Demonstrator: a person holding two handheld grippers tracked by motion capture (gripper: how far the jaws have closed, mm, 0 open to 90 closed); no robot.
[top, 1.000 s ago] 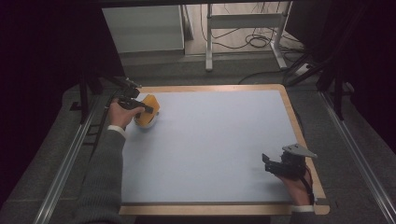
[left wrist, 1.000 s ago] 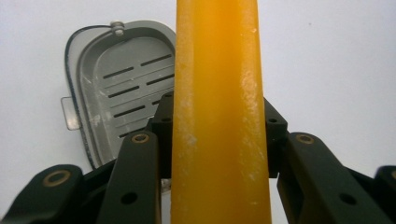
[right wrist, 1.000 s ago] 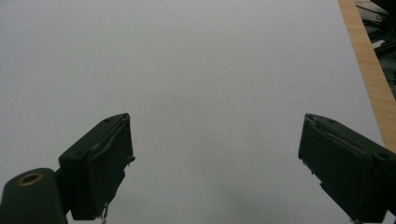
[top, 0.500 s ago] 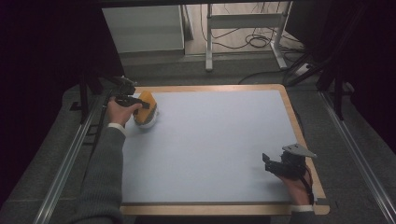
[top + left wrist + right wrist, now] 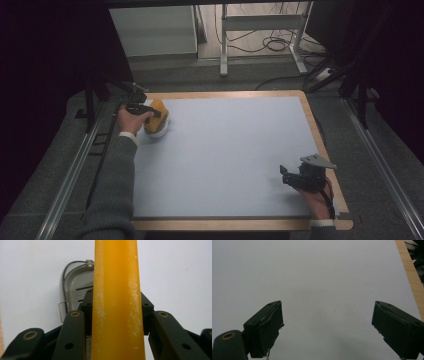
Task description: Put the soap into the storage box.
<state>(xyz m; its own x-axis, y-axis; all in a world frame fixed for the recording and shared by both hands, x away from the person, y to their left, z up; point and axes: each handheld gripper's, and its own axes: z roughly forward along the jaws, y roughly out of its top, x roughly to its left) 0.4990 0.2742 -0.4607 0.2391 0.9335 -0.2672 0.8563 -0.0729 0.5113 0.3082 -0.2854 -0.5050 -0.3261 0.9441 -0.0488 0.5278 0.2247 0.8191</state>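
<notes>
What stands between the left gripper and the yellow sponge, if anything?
Nothing visible does. The left gripper is already shut on the yellow sponge, with a jaw on each side of it. Under the sponge lies a metal dish on the blue mat.

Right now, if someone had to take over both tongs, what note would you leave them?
Left tongs: shut on the yellow sponge, held edge-on over a white dish at the mat's far left corner.
A metal strainer-like piece lies under the sponge.
Right tongs: open, nothing between them, resting at the near right of the pale blue mat.
Done: sponge gripped.
Left: apparently wiping the dish; no wiping progress can be judged.
</notes>
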